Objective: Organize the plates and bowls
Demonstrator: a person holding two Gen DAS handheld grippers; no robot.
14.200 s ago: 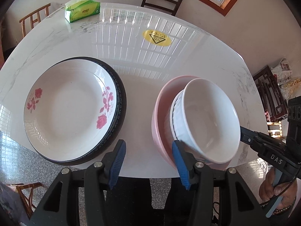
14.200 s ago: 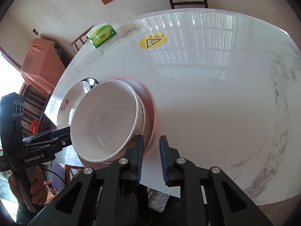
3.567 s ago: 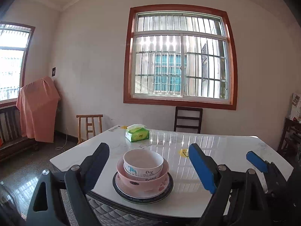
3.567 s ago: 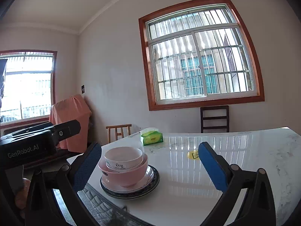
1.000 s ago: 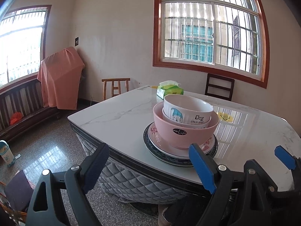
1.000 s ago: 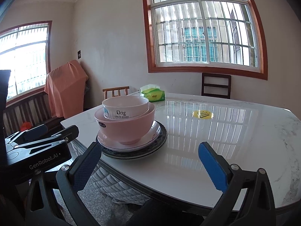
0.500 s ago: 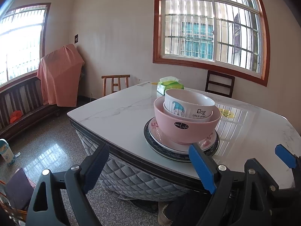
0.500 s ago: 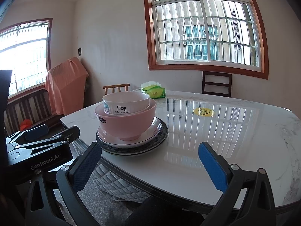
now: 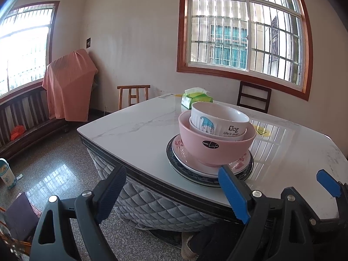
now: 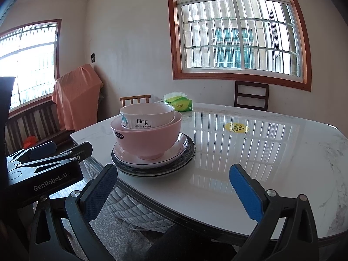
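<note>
Right wrist | bowl stack [image 10: 150, 139] near table [image 10: 261, 163] edge | right gripper [image 10: 173, 192] spread wide

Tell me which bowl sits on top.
The white bowl printed "Dog": it nests inside the pink bowl, which rests on the plates.

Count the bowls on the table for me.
2, both in the one stack: the pink bowl sits on the plates, and the white bowl nests inside it. A smaller bowl hidden inside cannot be ruled out.
</note>
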